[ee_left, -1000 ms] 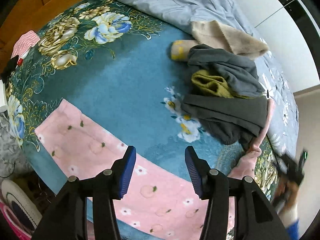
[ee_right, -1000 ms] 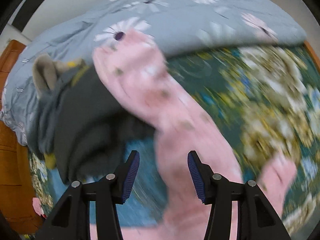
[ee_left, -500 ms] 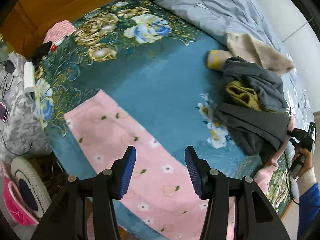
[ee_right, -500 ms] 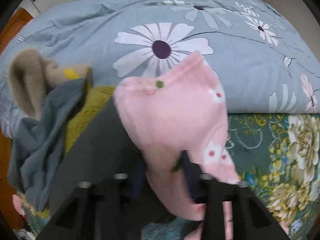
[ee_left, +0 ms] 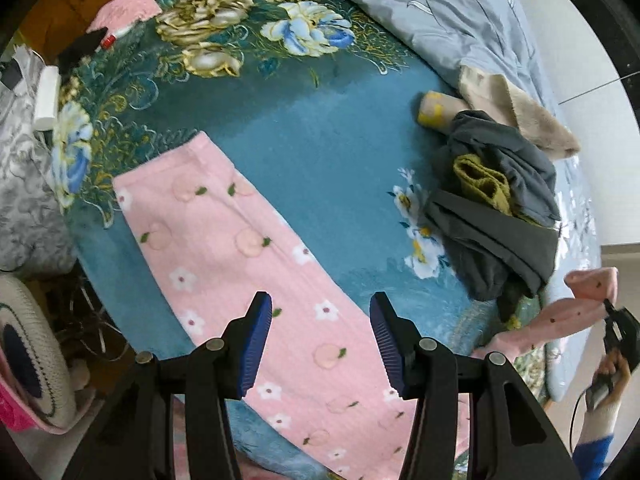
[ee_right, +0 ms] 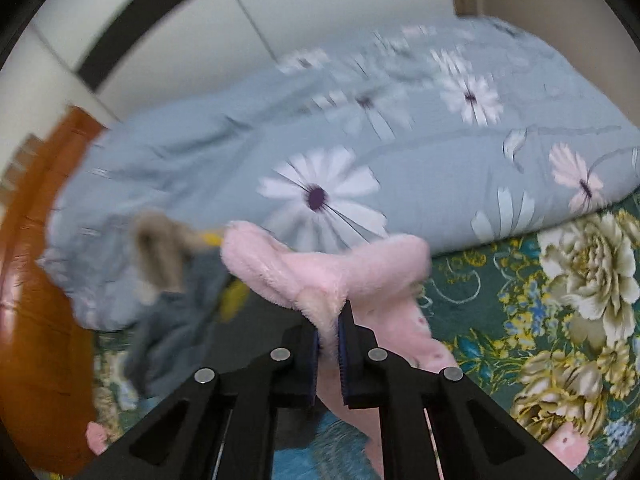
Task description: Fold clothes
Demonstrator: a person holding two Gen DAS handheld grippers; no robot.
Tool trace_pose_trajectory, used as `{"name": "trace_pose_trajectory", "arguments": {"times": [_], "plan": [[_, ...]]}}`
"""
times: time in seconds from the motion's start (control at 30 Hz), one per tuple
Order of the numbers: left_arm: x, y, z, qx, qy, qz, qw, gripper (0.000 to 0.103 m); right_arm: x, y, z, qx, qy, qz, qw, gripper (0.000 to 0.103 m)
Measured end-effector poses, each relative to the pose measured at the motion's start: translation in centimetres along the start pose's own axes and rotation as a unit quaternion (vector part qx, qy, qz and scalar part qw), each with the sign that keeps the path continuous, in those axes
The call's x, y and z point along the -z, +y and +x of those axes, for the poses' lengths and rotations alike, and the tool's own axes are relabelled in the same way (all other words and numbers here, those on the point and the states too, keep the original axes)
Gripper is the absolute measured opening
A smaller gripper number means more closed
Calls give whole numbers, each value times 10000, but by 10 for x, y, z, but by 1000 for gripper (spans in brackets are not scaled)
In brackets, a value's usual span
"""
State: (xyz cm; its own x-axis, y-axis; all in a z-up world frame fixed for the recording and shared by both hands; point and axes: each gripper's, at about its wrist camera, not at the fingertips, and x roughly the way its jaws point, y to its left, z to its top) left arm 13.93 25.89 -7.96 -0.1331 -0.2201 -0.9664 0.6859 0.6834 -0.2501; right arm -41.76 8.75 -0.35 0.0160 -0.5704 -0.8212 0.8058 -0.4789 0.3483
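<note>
Pink trousers (ee_left: 256, 280): right gripper (ee_right: 328, 344) clamped on cuff; left gripper (ee_left: 320, 336) apart above; lift evenly, align edges.

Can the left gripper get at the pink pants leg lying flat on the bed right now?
Probably yes. The left gripper is open and empty, pointing down over the pink pants. Nothing lies on that leg or between them.
</note>
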Motion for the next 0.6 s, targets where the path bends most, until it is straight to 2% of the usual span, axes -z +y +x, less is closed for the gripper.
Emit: {"name": "trace_pose_trajectory", "arguments": {"times": [0.17,0.33,0.47,0.6], "plan": [[-11,17,0,445,101,-80,9989,52,18,55,-82,-619,-460,-325,9965,9],[-39,54,6,745,231,-236,9967,52,60,157,-129,-1213,-563,-775,9880,9],[-67,95,11,873,326,-463,9946,52,113,261,-122,-1379,-444,-1313,9807,9],[-87,143,18,913,406,-787,9919,52,180,352,-59,-1192,260,-1847,9752,9]]}}
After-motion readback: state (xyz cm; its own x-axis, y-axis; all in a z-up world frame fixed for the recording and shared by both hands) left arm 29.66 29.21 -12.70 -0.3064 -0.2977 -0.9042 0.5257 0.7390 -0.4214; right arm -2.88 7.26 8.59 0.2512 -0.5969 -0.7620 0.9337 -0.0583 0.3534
